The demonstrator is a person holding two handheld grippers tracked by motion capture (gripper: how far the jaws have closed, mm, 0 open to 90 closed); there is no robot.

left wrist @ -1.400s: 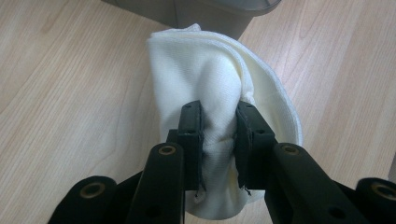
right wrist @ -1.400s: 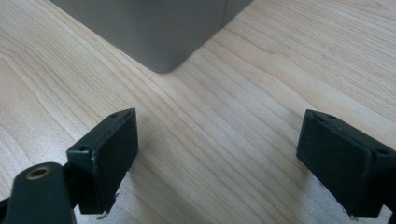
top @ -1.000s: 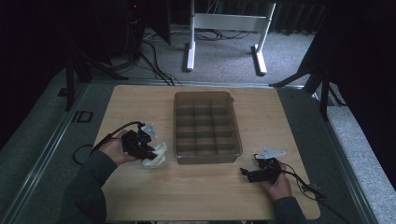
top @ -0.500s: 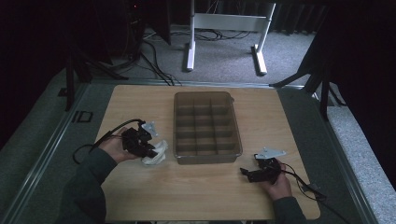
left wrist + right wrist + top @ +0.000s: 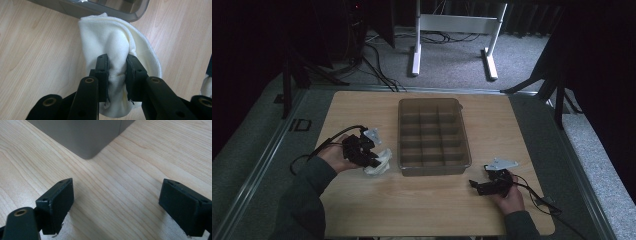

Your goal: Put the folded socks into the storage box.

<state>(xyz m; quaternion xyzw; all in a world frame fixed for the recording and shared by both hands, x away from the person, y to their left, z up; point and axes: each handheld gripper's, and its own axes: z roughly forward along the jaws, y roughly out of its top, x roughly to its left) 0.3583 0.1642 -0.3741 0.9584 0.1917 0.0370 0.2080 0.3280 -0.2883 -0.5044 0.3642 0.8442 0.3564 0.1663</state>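
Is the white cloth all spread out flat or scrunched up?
Scrunched up. The left gripper pinches the soft white cloth into folds on the wooden table.

Tray (image 5: pixel 434 165): set mid-table (image 5: pixel 362 210), 12 compartments.
Cloth (image 5: pixel 379 163): laid on table, just left of tray's near corner.
Left gripper (image 5: pixel 371 160): placed at cloth.
Right gripper (image 5: pixel 477 186): held near tray's near right corner.

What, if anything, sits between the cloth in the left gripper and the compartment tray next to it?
Nothing visible does. The left gripper is shut on the white cloth, whose far edge reaches the near corner of the grey compartment tray. Bare wood lies around it, and the right gripper rests open off the tray's other near corner.
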